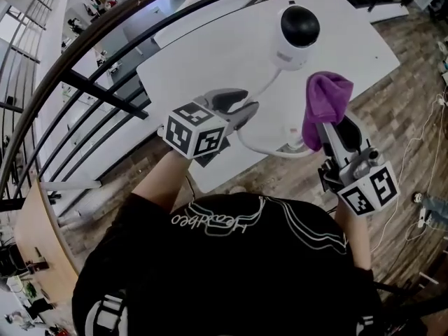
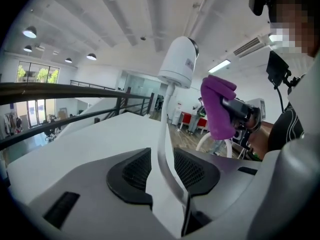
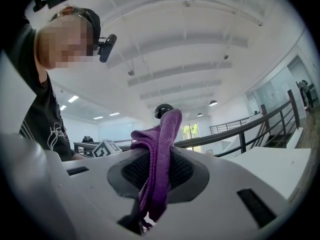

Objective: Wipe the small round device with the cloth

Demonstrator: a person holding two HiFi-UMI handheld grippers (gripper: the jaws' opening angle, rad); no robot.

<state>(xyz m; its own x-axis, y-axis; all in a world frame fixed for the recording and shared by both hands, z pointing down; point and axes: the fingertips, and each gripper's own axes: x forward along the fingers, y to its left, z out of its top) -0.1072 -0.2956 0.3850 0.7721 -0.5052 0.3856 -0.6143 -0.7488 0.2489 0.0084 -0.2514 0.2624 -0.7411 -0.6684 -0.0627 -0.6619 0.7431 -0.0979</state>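
Note:
The small round device is white with a black dome and hangs raised over the white table on its stiff white cable. My left gripper is shut on that cable, which runs up between the pads to the device. My right gripper is shut on a purple cloth that stands up out of its jaws, just right of and below the device. In the right gripper view the cloth covers most of the dark dome behind it.
A black metal railing curves along the table's left side, with a lower floor beyond it. Wooden floor lies to the right of the table, with loose wires on it. The cable's loop hangs off the table's near edge.

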